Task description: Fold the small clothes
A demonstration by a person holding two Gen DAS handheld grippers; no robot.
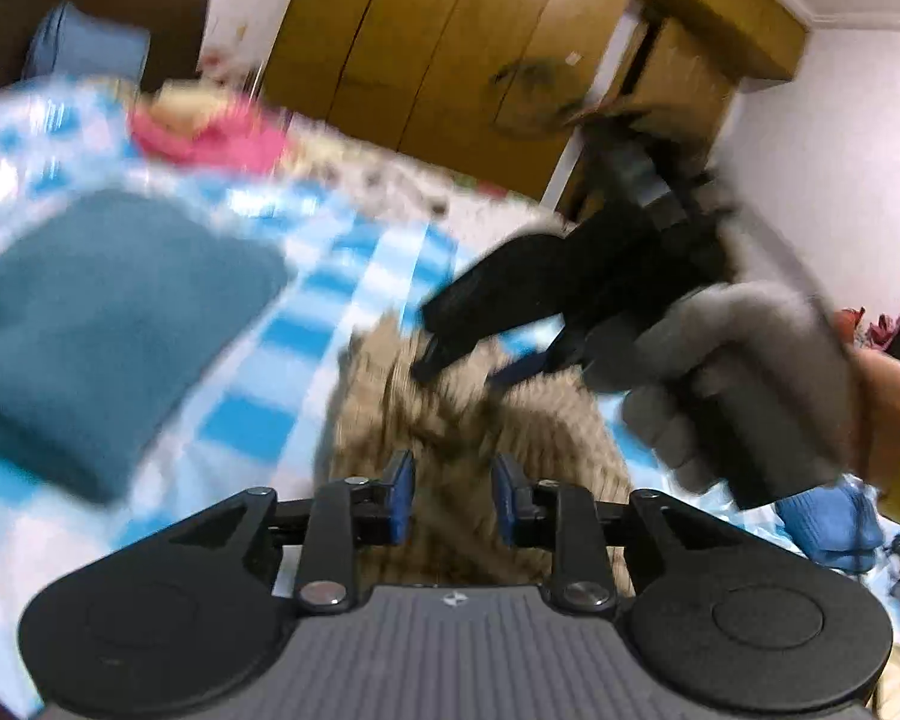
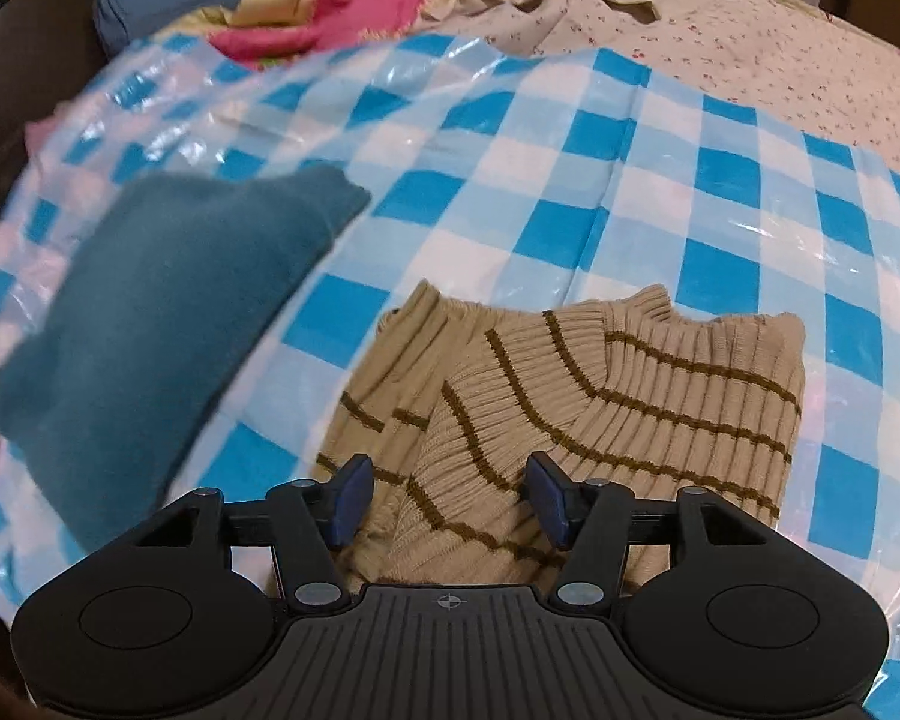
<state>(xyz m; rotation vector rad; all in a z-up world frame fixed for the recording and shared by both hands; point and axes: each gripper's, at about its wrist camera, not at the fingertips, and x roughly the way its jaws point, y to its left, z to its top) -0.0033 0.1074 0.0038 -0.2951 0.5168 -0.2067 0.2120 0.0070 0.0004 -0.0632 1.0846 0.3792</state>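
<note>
Left wrist view, motion-blurred: the left gripper (image 1: 453,501) fills the lower foreground, its blue pads (image 1: 401,495) parted by a narrow gap with nothing pinched between them; the beige ribbed sweater (image 1: 480,438) lies directly beyond and beneath the fingertips on the blue-and-white checked plastic sheet (image 1: 342,300). To the left on the same sheet rests a folded teal garment (image 1: 108,324), apart from the sweater. At right a grey-gloved hand (image 1: 750,384) holds the right gripper (image 1: 486,354), which angles downward so that its fingertips are at the far edge of the sweater; whether they touch the knit cannot be told through the blur. Behind stand wooden wardrobe doors (image 1: 450,42). Right wrist view, sharp: the right gripper (image 2: 450,501) stands wide, its blue pads (image 2: 351,498) on either side of a raised fold of the beige ribbed sweater (image 2: 630,396) without pressing it. The sweater, crossed by dark brown stripes, lies partly folded at centre right of the checked plastic sheet (image 2: 510,180). The folded teal garment (image 2: 150,324) lies to the left, separated from the sweater by bare sheet. Farther back are a pink patterned cloth (image 2: 342,12) and a floral bedspread (image 2: 780,72).
</note>
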